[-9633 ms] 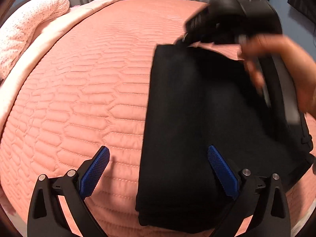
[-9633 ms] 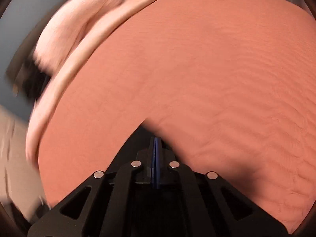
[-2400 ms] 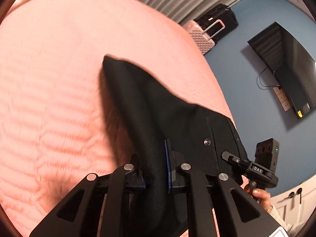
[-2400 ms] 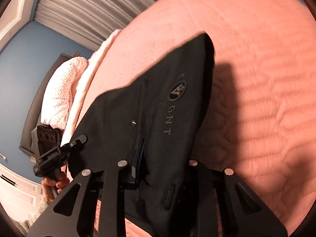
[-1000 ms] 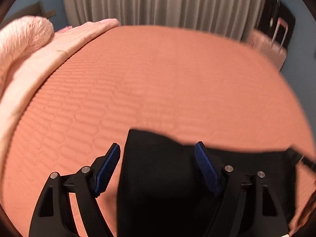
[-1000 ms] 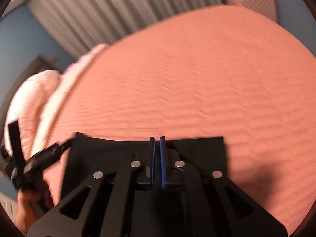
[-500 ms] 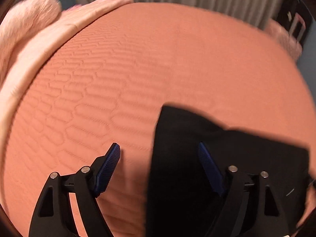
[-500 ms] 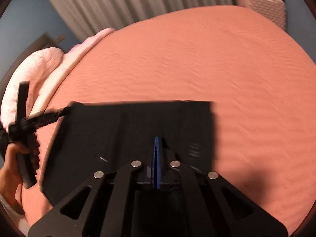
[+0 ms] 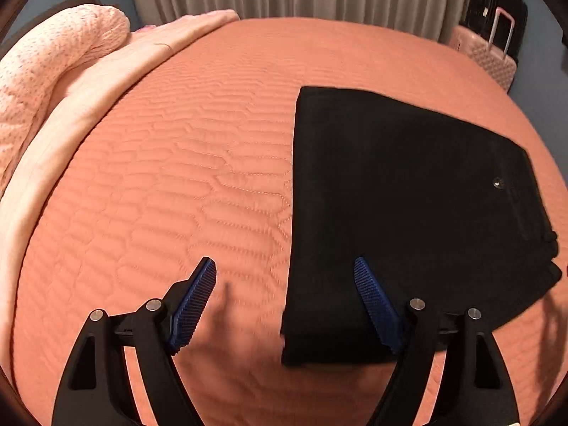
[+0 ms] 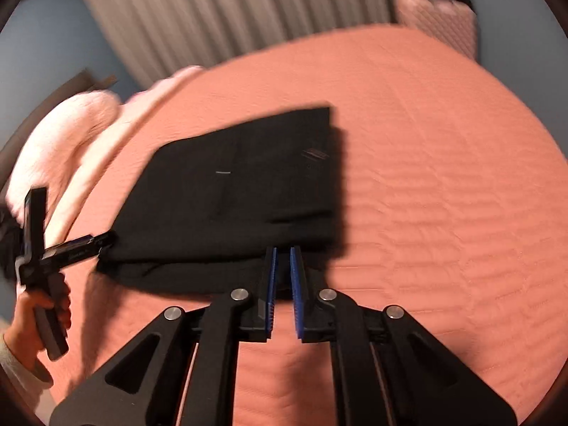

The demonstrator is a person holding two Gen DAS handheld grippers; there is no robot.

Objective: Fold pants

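Now the black pants (image 9: 408, 206) lie as a compact folded rectangle on the salmon quilted bedspread (image 9: 177, 177), where a couple of seconds ago they hung stretched in the air, pinched by both grippers. That suggests the last fold is laid and the task is close to done, with perhaps only a tidy of the near edge left. The bundle sits flat toward the right of the bed in the left wrist view, layers stacked; in the right wrist view a lower layer pokes out along the near edge, a little unevenly. A small metal button (image 9: 497, 183) shows on top near the waistband side. The left gripper (image 9: 284, 284) stands wide apart and holds nothing, straddling the bundle's near left corner. The right gripper (image 10: 282, 277) has let go: its blue pads sit a narrow gap apart, just at the near hem, with no cloth between them.
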